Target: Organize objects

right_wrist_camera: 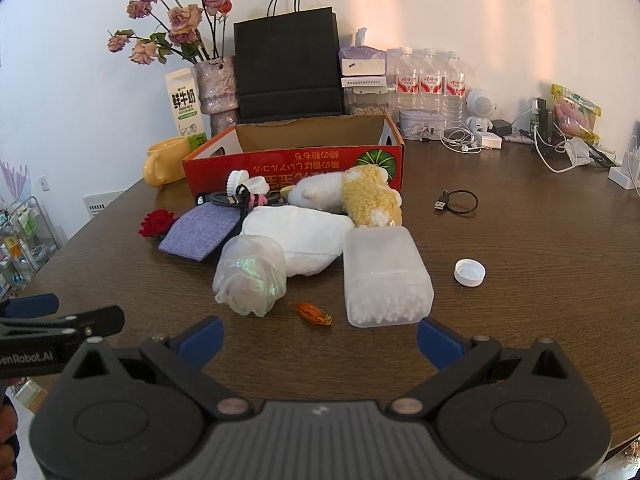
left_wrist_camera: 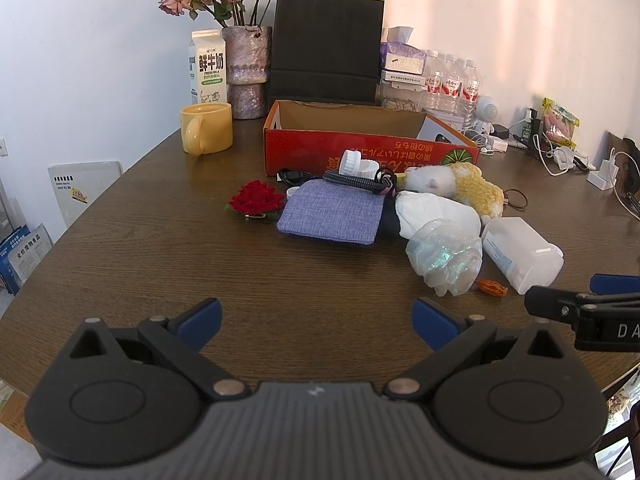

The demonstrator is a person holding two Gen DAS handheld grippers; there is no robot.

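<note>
A pile of small objects lies on the brown table in front of an open red cardboard box (left_wrist_camera: pixel 360 152) (right_wrist_camera: pixel 292 160). It holds a purple cloth pouch (left_wrist_camera: pixel 334 216) (right_wrist_camera: pixel 200 232), a red fabric flower (left_wrist_camera: pixel 256 198) (right_wrist_camera: pixel 156 222), a white and yellow plush toy (left_wrist_camera: pixel 460 184) (right_wrist_camera: pixel 352 196), a white folded cloth (right_wrist_camera: pixel 300 236), a crumpled clear bag (left_wrist_camera: pixel 444 258) (right_wrist_camera: pixel 250 276), a cotton swab box (left_wrist_camera: pixel 520 252) (right_wrist_camera: pixel 384 276) and a small orange wrapper (right_wrist_camera: pixel 314 314). My left gripper (left_wrist_camera: pixel 316 322) hovers open short of the pile. My right gripper (right_wrist_camera: pixel 320 332) is open too, just before the swab box.
At the back stand a yellow mug (left_wrist_camera: pixel 206 132), a milk carton (left_wrist_camera: pixel 206 66), a vase of dried roses (left_wrist_camera: pixel 246 72), a black paper bag (left_wrist_camera: pixel 326 48) and water bottles (right_wrist_camera: pixel 430 80). A white cap (right_wrist_camera: pixel 470 272), a black cable loop (right_wrist_camera: pixel 458 202) and chargers lie to the right.
</note>
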